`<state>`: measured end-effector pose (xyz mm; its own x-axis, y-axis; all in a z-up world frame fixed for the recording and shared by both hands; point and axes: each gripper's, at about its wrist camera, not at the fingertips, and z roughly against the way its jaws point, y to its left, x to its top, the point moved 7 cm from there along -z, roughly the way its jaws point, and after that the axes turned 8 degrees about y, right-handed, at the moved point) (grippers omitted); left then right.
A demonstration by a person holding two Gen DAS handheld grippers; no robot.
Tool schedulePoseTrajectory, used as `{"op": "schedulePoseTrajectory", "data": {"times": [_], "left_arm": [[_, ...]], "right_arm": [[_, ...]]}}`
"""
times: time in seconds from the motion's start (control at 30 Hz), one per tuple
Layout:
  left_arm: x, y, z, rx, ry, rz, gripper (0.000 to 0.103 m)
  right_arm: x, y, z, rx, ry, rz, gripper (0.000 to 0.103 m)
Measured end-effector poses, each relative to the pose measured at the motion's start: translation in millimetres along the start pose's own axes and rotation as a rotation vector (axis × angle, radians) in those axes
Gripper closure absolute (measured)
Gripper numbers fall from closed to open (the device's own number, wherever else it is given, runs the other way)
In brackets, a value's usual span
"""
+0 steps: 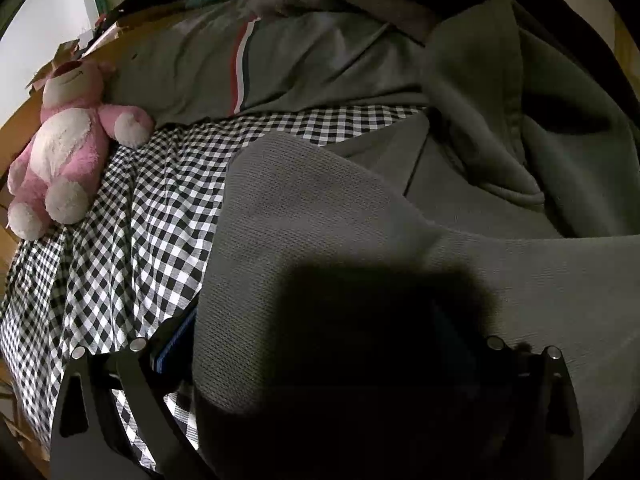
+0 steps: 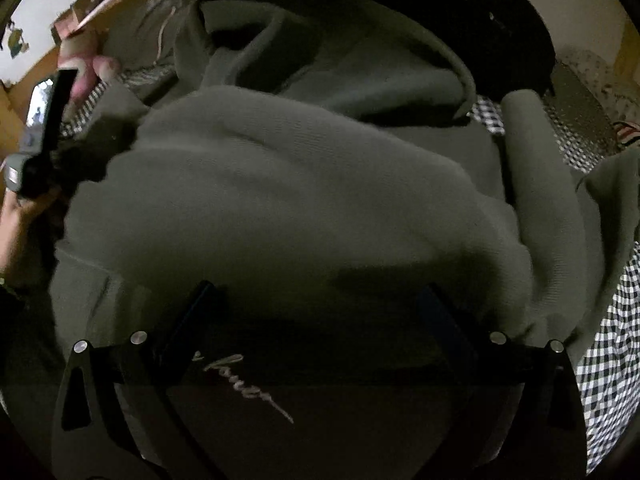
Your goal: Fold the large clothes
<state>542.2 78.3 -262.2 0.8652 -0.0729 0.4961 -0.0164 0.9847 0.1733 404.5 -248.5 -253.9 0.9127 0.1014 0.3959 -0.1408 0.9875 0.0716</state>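
Grey-green fleece all over the bed: a big hoodie (image 1: 320, 208), rumpled on a black-and-white checked sheet (image 1: 132, 216). Lies partly folded, with one broad flap turned over the body and the hood (image 1: 500, 120) slumped at the far right in the left wrist view. Bears pale script lettering (image 2: 240, 384) on the chest, seen close under the right camera.

Left claw (image 1: 316, 312) set wide, low over the near edge of the hoodie. Has cloth lying between the two fingers, in deep shadow (no pinch to be made out there). Left finger (image 1: 176, 340) just beside the edge of the flap, over the checked sheet.

Right claw (image 2: 318, 288) spread wide too, pointing steeply down over the hoodie (image 2: 300, 184). Straddles the chest just past the lettering, gripping nothing. Shows the left claw (image 2: 44, 132) at the far left edge of its view, blurred, in a person's hand (image 2: 12, 220).

Beyond the hoodie, at the far side of the bed, a second grey garment (image 1: 280, 64) with a red, white and dark stripe. Lies flat, well apart from both claws. To its left, a pink and white plush bear (image 1: 64, 144), on its back at the edge of the sheet, one paw just beside that striped garment. Checked sheet (image 2: 608, 360) bare again at the right of the right wrist view.
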Motion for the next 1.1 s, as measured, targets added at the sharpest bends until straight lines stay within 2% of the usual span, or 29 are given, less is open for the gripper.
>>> {"op": "schedulePoseTrajectory", "data": {"times": [0.1, 0.13, 0.2, 0.5, 0.6, 0.7, 0.73, 0.83, 0.87, 0.93, 0.97, 1.03, 1.1], "left_arm": [[0, 0, 0, 0.004, -0.001, -0.002, 0.004], [0, 0, 0, 0.003, -0.001, -0.001, 0.004], [0, 0, 0, 0.003, -0.001, -0.001, 0.004], [0, -1, 1, 0.000, 0.016, -0.005, 0.004], [4, -4, 16, -0.020, 0.025, -0.020, 0.004], [16, -23, 61, -0.099, -0.043, -0.030, 0.004], [20, -35, 75, -0.138, -0.058, -0.037, 0.004], [23, -89, 111, -0.314, -0.074, -0.087, 0.005], [20, -121, 126, -0.384, -0.089, -0.146, 0.005], [13, -167, 148, -0.384, -0.139, -0.250, 0.005], [5, -206, 168, -0.436, -0.179, -0.331, 0.005], [-11, -260, 191, -0.510, -0.215, -0.440, 0.005], [-34, -321, 208, -0.562, -0.227, -0.577, 0.005]], "right_arm": [[-1, 2, 5, -0.060, -0.028, 0.010, 0.004], [-3, 0, 0, -0.067, -0.010, 0.010, 0.004], [-4, -2, -13, -0.067, 0.013, 0.017, 0.004], [11, 3, -29, -0.032, 0.003, -0.022, 0.003], [17, 3, -22, -0.015, -0.011, -0.054, 0.003], [13, -15, 11, 0.037, -0.073, -0.125, 0.003], [10, -28, 26, 0.045, -0.098, -0.160, 0.003], [-6, -74, 60, 0.029, -0.151, -0.262, 0.003], [-14, -93, 71, 0.007, -0.165, -0.299, 0.003], [-35, -133, 90, -0.050, -0.183, -0.380, 0.003], [-45, -150, 96, -0.067, -0.188, -0.420, 0.003], [-68, -185, 109, -0.084, -0.204, -0.508, 0.003], [-85, -209, 117, -0.092, -0.214, -0.579, 0.003]]}}
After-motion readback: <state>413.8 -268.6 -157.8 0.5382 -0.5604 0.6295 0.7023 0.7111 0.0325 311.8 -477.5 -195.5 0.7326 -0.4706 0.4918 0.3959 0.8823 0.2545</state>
